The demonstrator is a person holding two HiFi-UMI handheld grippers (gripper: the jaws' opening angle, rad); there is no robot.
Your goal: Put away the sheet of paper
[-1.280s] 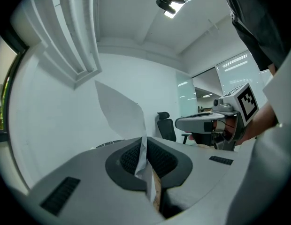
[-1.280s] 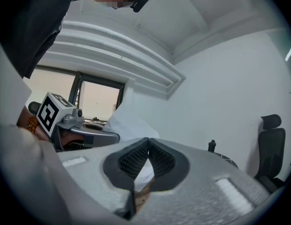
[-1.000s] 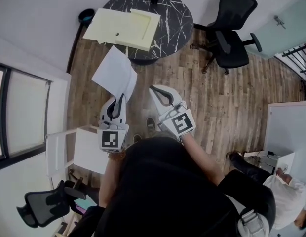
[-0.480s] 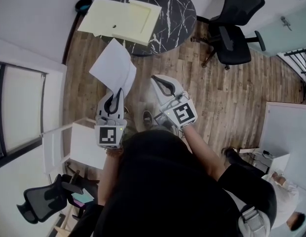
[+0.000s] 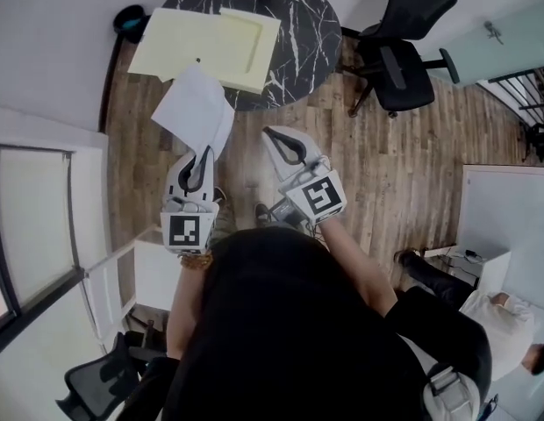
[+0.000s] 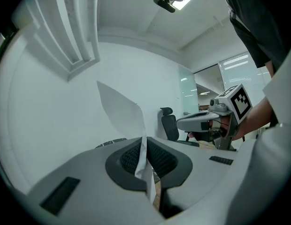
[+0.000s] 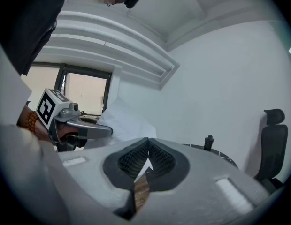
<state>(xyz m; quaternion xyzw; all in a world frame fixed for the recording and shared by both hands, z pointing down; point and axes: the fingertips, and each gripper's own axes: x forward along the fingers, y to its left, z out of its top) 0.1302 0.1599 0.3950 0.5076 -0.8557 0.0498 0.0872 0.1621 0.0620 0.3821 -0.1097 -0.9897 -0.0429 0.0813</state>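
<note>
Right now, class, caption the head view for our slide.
Left gripper holds a sheet near the table; right gripper is shut and empty.

Both grippers travelled forward toward the round marble table [image 5: 309,26], the left gripper [image 5: 204,153] carrying the sheet of paper [image 5: 195,110] along and the right gripper [image 5: 274,135] keeping pace beside it. The sheet's far corner, which a second ago hung over the wooden floor [image 5: 412,165] just short of the yellow folder [image 5: 202,42], came to overlap the folder's near edge in the head view.
</note>
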